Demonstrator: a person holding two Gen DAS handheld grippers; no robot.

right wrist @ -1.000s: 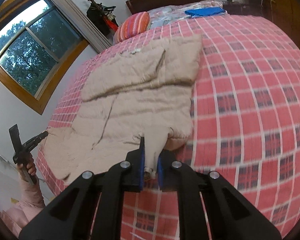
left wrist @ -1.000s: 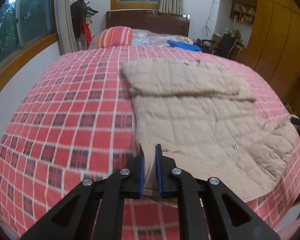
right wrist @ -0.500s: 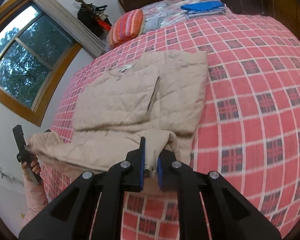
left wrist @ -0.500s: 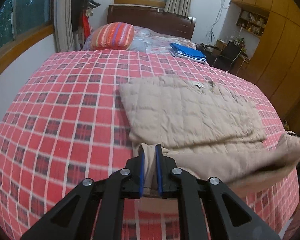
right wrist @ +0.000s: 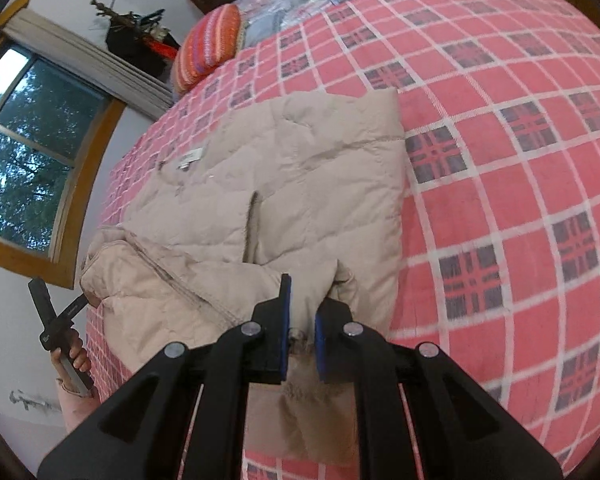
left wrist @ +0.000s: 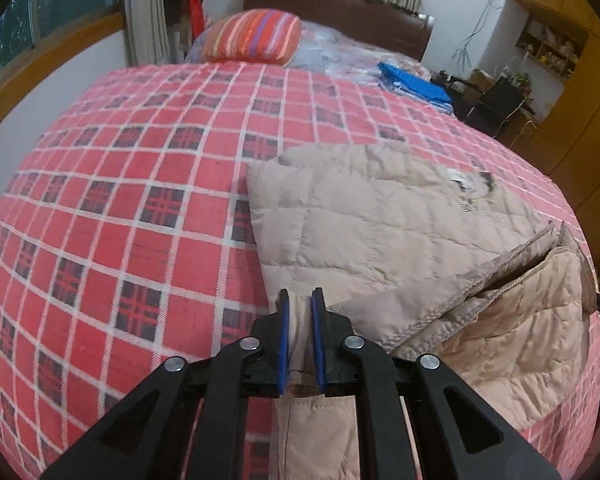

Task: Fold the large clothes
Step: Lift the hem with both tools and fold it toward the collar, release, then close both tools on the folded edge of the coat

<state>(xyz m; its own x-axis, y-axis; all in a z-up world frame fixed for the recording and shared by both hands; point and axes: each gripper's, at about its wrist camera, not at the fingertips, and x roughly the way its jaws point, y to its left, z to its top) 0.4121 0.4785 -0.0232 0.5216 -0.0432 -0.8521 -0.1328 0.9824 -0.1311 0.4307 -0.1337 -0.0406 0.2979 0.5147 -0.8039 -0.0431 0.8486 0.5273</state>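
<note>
beige jacket [left wrist: 380, 224] on bed [left wrist: 140, 200], left gripper [left wrist: 299, 312] and right gripper [right wrist: 303, 300] each clamped on hem corners, hem lifted over jacket body, near bed's near edge

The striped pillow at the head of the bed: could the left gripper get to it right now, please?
Probably not: the left gripper is shut on the jacket, and the pillow lies far across the bedspread.

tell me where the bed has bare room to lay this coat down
The red plaid bedspread lies bare between the beige quilted coat and the striped pillow, and along the window side. In the right view it is bare on the coat's far side. The blue folded cloth crowds the head end. Both the left gripper and right gripper grip the coat's hem.
</note>
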